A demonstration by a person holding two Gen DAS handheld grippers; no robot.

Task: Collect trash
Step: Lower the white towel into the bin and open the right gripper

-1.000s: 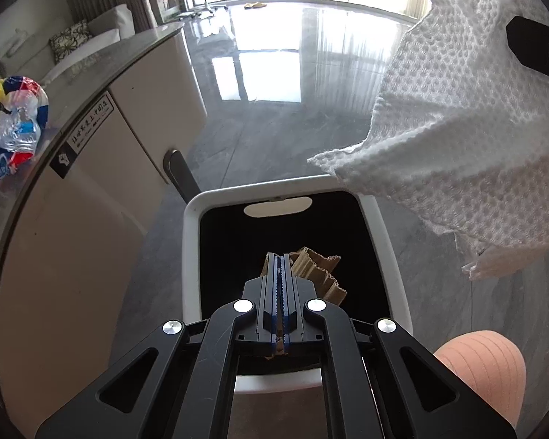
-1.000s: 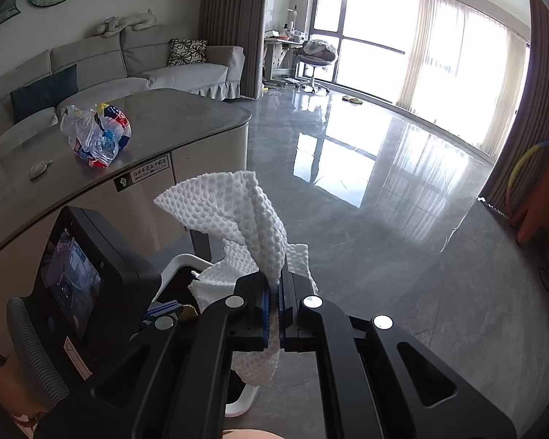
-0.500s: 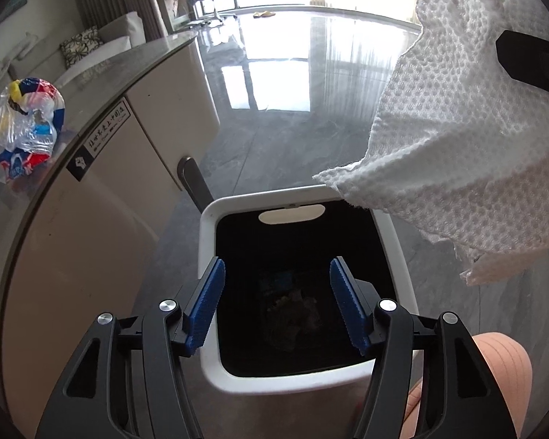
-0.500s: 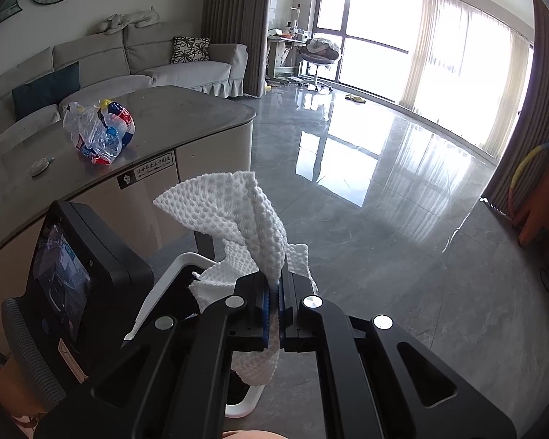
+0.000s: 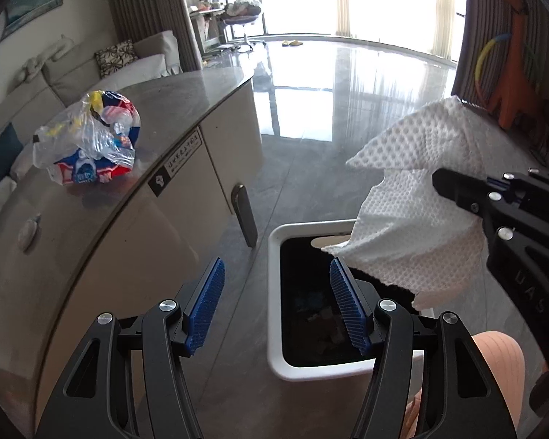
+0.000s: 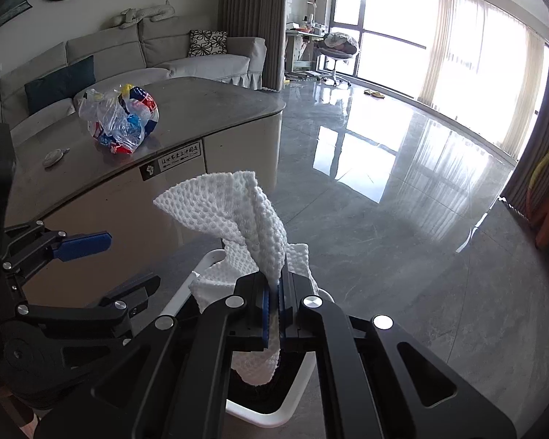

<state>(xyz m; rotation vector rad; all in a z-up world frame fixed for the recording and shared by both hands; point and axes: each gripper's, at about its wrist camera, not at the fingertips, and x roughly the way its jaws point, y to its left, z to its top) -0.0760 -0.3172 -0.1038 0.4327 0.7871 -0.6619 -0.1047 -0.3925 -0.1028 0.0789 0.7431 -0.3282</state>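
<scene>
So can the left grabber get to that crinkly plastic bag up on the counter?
Probably yes. The left gripper is open and holds nothing, and the plastic bag sits in the open on the counter, with nothing between them.

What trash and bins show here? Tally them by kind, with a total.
Paper towel: 1
Plastic bag of wrappers: 1
Small white object on the counter: 1
White bin: 1
Total: 4
</scene>
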